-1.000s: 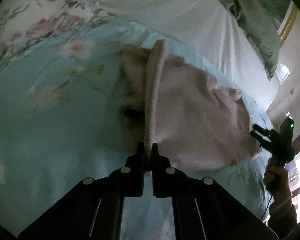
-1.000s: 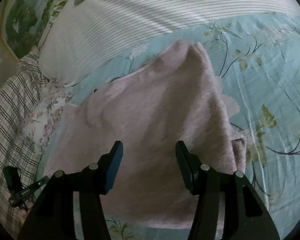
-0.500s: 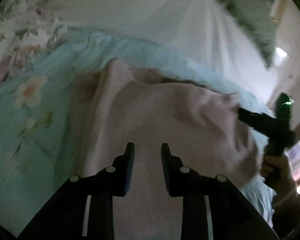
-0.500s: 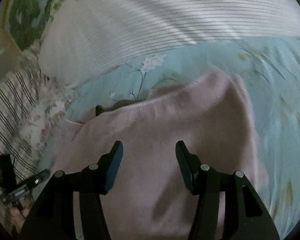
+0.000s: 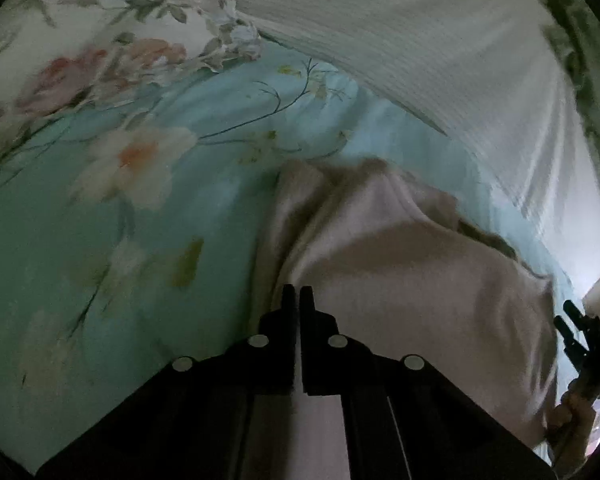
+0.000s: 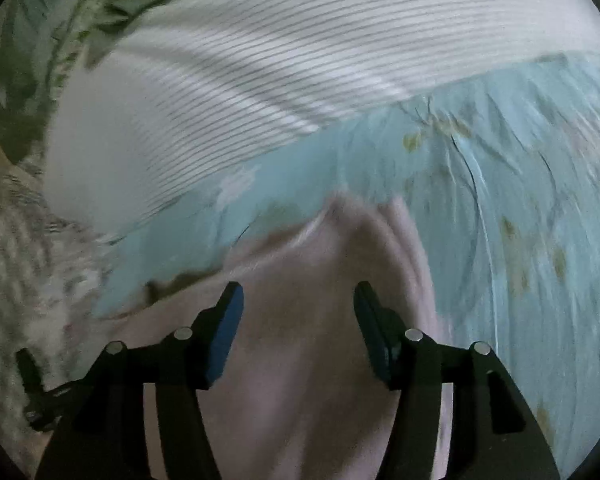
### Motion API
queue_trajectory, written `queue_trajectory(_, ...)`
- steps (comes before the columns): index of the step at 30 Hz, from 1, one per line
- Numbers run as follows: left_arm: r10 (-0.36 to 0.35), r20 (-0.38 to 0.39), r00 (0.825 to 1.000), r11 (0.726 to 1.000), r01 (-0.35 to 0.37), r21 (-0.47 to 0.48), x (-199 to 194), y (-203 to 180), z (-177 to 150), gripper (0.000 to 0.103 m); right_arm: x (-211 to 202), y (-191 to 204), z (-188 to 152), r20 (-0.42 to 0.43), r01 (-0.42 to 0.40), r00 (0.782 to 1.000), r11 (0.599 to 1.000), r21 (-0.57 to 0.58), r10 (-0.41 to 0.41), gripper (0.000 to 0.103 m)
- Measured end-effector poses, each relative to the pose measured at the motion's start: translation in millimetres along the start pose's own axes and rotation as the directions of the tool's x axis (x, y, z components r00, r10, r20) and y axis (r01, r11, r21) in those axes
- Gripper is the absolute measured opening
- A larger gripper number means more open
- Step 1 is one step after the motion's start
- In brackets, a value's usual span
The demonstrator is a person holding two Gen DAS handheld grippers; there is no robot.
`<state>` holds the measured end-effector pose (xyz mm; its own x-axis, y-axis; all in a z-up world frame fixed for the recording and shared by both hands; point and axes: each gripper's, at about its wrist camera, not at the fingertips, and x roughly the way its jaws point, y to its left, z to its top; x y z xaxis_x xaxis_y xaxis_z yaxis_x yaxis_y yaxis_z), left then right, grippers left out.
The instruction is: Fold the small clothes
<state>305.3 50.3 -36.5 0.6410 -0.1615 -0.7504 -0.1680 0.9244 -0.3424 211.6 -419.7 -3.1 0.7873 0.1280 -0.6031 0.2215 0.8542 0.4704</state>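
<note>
A pale pink fuzzy garment lies rumpled on the light blue floral bedsheet. My left gripper is at the garment's left edge. Its jaws are closing to a thin slit, and a raised crease of the pink cloth runs into them. In the right wrist view my right gripper hovers over the same garment. Its jaws are opening, blue pads wide apart, with cloth below them but nothing pinched. At the far right of the left wrist view, a hand holds the right gripper.
A white striped pillow lies across the back of the bed. A pink floral pillow sits at the left and green leafy bedding beyond. The left gripper shows dimly at the lower left of the right wrist view.
The left gripper let go of the lifted garment edge, opened, moved over the cloth and has closed again at its left edge. The right gripper slid across the garment and its jaws widened slightly.
</note>
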Motion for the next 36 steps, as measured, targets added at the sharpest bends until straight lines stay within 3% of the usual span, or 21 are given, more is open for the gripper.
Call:
queue_trajectory(2,-0.016,0.008,1.000,1.000,0.016,-0.011,-19.4,-0.5,-20.6,0.027,-15.3,5.4,-15.9,-0.004,-0.022,1.000,1.000,-0.010,0.022,0.067)
queue_trajectory(5,-0.109,0.018,0.994,0.994,0.109,-0.031,-56.3,-2.3,-52.9,0.037,-42.4,5.7,-48.3,-0.026,-0.064,0.998,0.998,-0.001,0.064,0.067)
queue_trajectory(9,-0.197,0.021,0.980,0.980,0.198,-0.038,-91.4,-4.5,-100.0,0.061,-64.9,-1.4,-83.2,-0.039,-0.078,0.996,0.996,0.031,0.079,0.067)
queue_trajectory(12,-0.236,-0.025,0.972,0.970,0.234,-0.061,-100.6,-3.8,-138.5,0.064,-77.9,-7.2,-102.8,-0.041,-0.087,0.995,0.994,0.067,0.090,0.067)
queue_trajectory(16,-0.231,-0.077,0.970,0.967,0.220,-0.131,-89.9,5.8,-161.5,0.069,-98.4,-2.0,-117.9,-0.027,-0.081,0.996,0.995,0.053,0.083,0.067)
queue_trajectory(19,-0.266,-0.075,0.961,0.947,0.246,-0.206,-81.5,11.7,-158.1,0.073,-106.8,2.1,-118.6,-0.032,-0.089,0.995,0.995,0.043,0.091,0.068)
queue_trajectory(24,-0.263,-0.049,0.964,0.943,0.245,-0.226,-66.8,8.1,-144.4,0.080,-112.7,6.4,-120.1,-0.022,-0.102,0.994,0.994,0.047,0.103,0.068)
queue_trajectory(32,-0.168,0.034,0.985,0.939,0.170,-0.298,-30.3,6.6,-101.8,0.079,-104.1,15.9,-119.1,-0.045,-0.137,0.989,0.989,0.048,0.139,0.068)
queue_trajectory(34,-0.141,0.041,0.989,0.939,0.147,-0.309,-25.0,8.5,-91.2,0.062,-102.7,16.2,-116.3,-0.044,-0.141,0.989,0.989,0.047,0.143,0.068)
queue_trajectory(36,-0.162,0.025,0.986,0.933,0.161,-0.322,-19.0,11.5,-84.0,0.023,-99.2,14.8,-112.3,-0.048,-0.145,0.988,0.988,0.049,0.147,0.068)
